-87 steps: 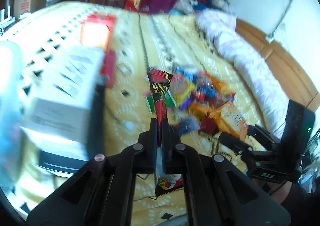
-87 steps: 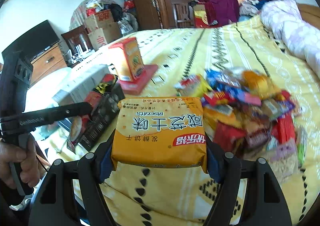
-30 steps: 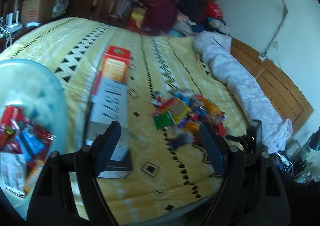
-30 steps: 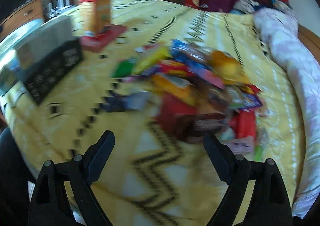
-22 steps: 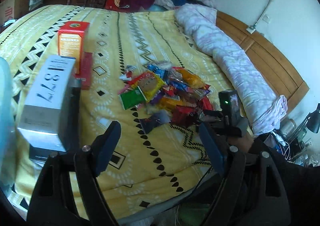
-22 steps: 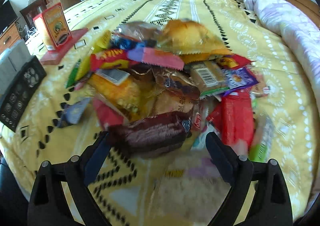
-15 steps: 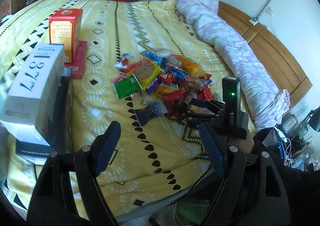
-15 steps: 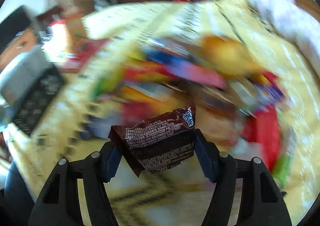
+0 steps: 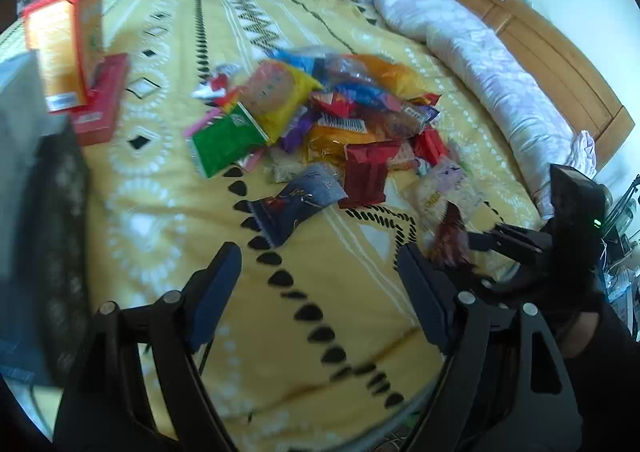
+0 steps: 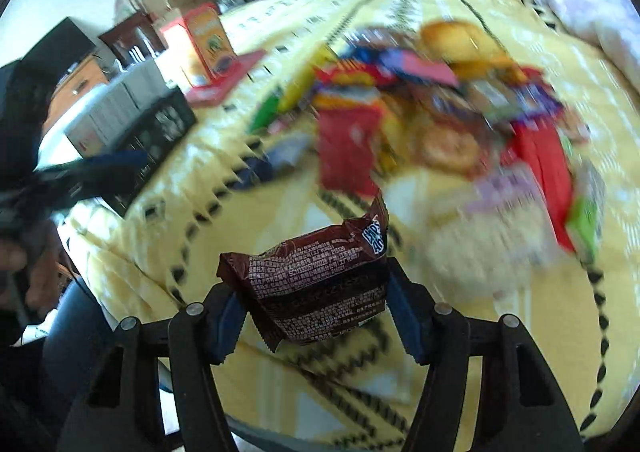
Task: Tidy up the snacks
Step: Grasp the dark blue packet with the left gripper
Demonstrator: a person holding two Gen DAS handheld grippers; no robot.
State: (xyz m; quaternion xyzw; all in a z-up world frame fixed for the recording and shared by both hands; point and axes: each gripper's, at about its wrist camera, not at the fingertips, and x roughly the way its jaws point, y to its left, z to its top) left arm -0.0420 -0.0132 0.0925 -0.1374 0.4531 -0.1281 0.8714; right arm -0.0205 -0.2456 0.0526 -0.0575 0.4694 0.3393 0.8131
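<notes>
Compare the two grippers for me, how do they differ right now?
The right gripper is shut on a dark brown snack packet, lifted off the yellow bedspread; its jaws have just been closing. The left gripper is open and empty, aimed toward the snack pile. Both have black fingers with blue pads.

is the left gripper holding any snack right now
No, the left gripper stands open with only the yellow patterned bedspread showing between its fingers, short of the pile of snack packets.
</notes>
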